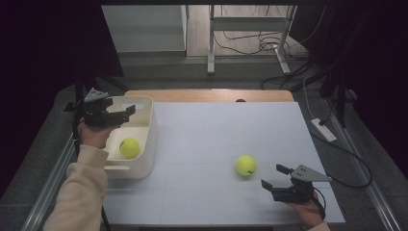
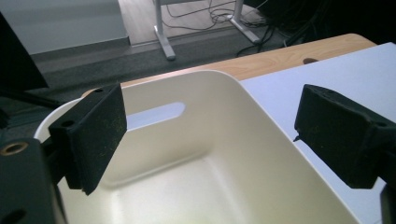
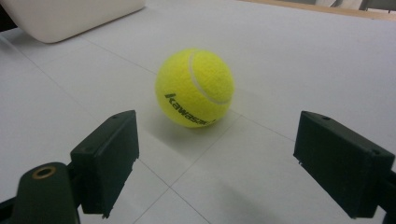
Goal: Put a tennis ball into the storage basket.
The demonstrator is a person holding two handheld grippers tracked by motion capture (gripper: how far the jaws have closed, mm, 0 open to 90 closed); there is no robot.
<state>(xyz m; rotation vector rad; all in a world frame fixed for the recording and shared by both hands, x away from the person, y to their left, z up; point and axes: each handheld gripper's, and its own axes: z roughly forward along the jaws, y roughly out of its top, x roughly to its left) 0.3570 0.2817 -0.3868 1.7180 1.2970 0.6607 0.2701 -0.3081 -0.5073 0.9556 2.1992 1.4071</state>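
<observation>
A yellow-green tennis ball [image 3: 194, 87] with a white seam and black "kawasaki" lettering lies on the pale grey table mat [image 1: 216, 130]. The bin [image 1: 144, 139] is cream-white.

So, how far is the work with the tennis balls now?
About half done. One tennis ball already lies inside the white bin, and the left hand-held gripper hangs open above it with nothing between its jaws. The second tennis ball sits on the table. The right hand-held gripper is open, aimed at it, not yet touching. Grasping and moving that ball to the bin is left.
</observation>
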